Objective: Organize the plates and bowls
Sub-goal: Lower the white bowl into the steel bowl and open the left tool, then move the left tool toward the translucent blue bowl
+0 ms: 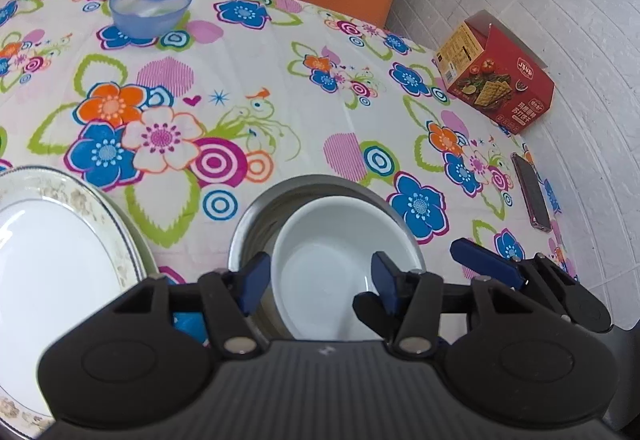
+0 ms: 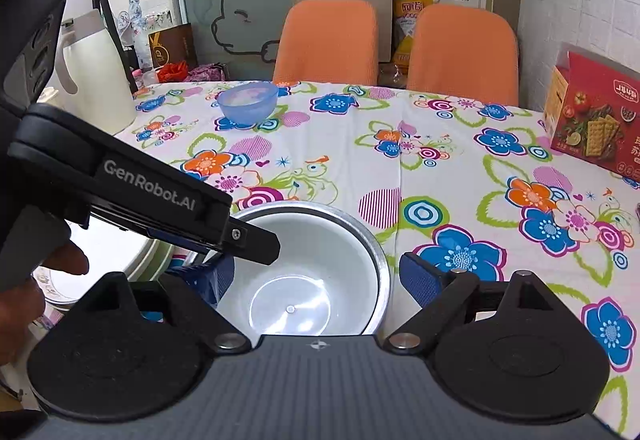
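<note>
Because the worktop wears a loose flowered cloth, any dish that is dragged rather than lifted could bunch the fabric and shift everything on it. Nearest on the left, the gilt-rimmed plate lies just beside the steel bowl, so a sideways swing with that bowl could clip the plate's rim. Nested inside the steel bowl, the white bowl looks glossy, and a shallow pinch on its wall may slip or pull the outer bowl up with it. Well apart, the cracker box, the blue bowl and the phone seem out of harm's way for now. Both tongs are released, gripping nothing: the left tongs straddle the white bowl's left rim, while the right tongs gape over the same nest, close enough that the two could knock together.
</note>
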### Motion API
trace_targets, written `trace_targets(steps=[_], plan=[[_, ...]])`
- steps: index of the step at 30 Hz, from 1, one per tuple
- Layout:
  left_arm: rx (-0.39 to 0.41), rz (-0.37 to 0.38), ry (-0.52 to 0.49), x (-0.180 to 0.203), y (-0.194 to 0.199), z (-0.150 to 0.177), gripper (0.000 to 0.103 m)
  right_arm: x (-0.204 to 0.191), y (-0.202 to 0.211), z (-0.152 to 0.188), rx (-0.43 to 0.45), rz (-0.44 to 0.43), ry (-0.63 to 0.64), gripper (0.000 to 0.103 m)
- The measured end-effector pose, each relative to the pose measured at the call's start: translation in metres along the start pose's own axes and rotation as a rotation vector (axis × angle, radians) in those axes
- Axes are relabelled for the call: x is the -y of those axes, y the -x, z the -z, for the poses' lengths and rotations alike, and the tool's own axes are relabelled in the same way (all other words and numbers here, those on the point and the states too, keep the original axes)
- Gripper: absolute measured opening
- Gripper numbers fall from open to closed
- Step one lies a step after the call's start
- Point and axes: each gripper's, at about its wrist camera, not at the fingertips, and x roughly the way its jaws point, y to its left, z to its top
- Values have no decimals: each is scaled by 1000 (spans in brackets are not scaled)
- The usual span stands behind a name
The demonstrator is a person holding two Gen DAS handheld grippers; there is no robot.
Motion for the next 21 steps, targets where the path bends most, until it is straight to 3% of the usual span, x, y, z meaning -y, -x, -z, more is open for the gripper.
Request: trace_targets(steps=[8,14,21], plan=[[39,39,-23,-1,18,-10,60,6,8,-12,21,20,3,77],[60,-7,-16,-18,20,-22,60,12,1,-28,36,49,-1,77],[58,-85,27,-61,12,-43,60,9,-34,-54,-7,44,24,77]])
